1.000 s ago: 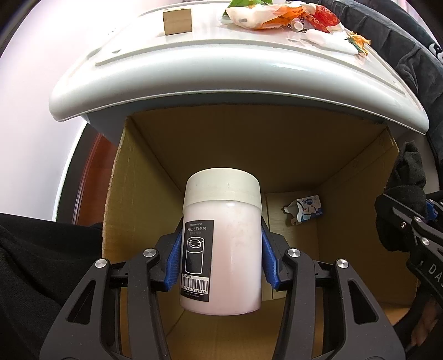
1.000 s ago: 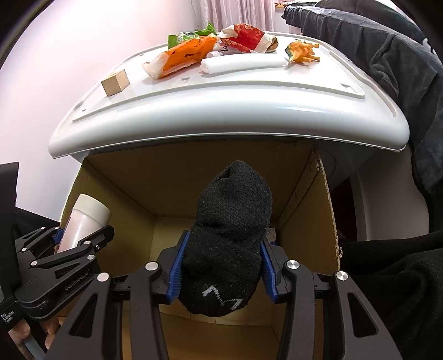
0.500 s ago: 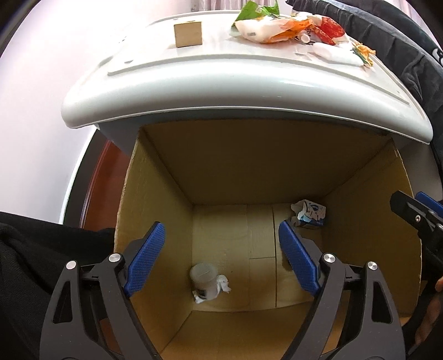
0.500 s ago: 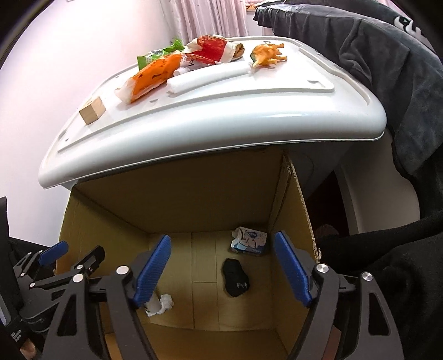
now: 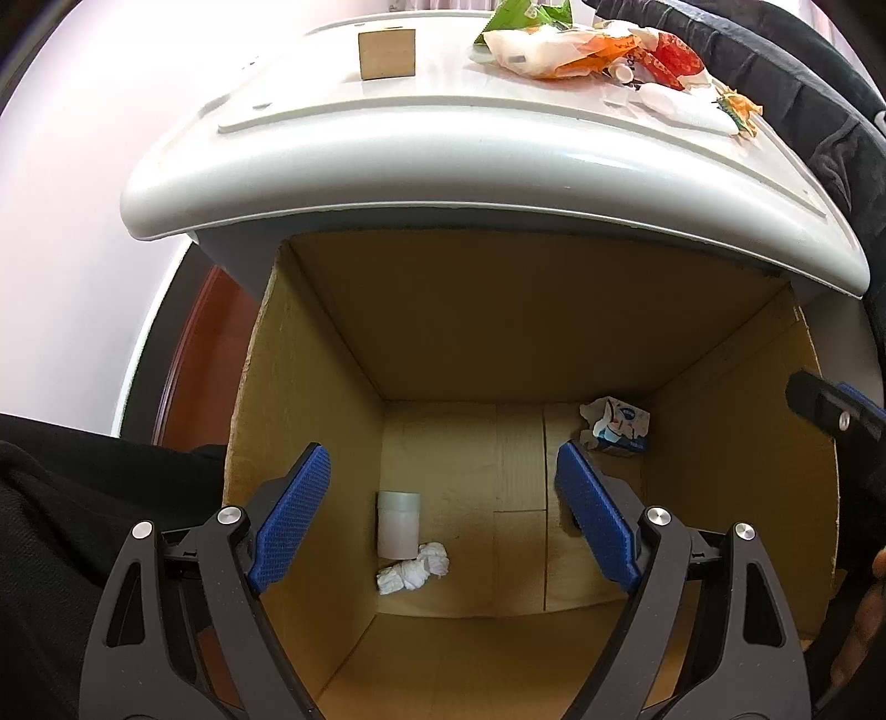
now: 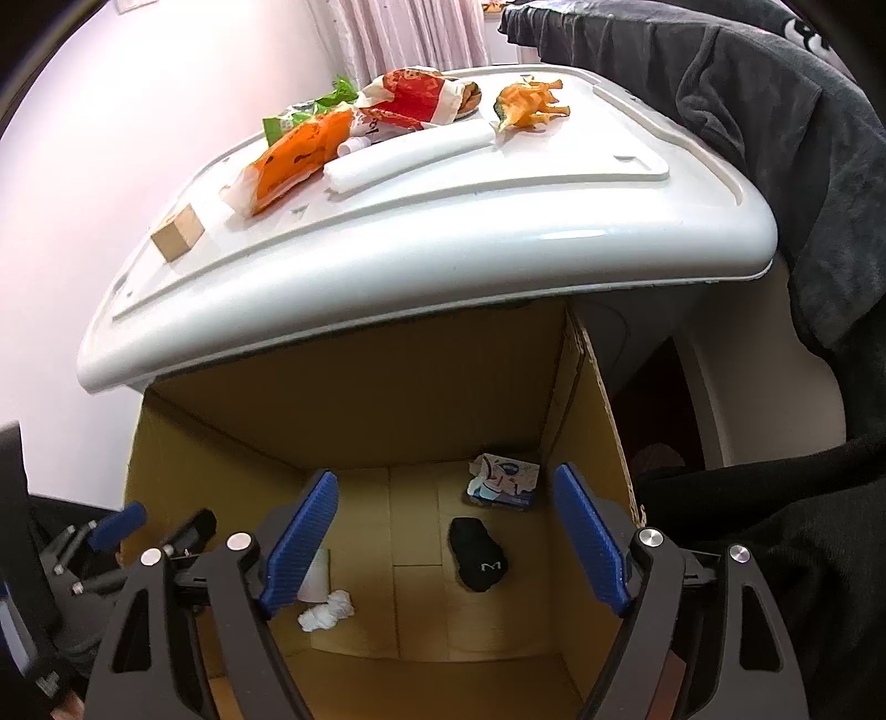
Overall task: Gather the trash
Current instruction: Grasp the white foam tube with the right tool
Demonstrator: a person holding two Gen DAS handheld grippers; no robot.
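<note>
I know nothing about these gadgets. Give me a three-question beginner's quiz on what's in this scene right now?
1. True or false: the black sock lies on the floor of the cardboard box.
2. Multiple choice: what lies against the white container in the box? A) crumpled tissue B) wooden block C) foam tube
3. Fill in: both the left gripper and the right gripper are ____ and hold nothing.

Key:
1. True.
2. A, the crumpled tissue; the wooden block and foam tube sit on the white lid above.
3. Open.
</note>
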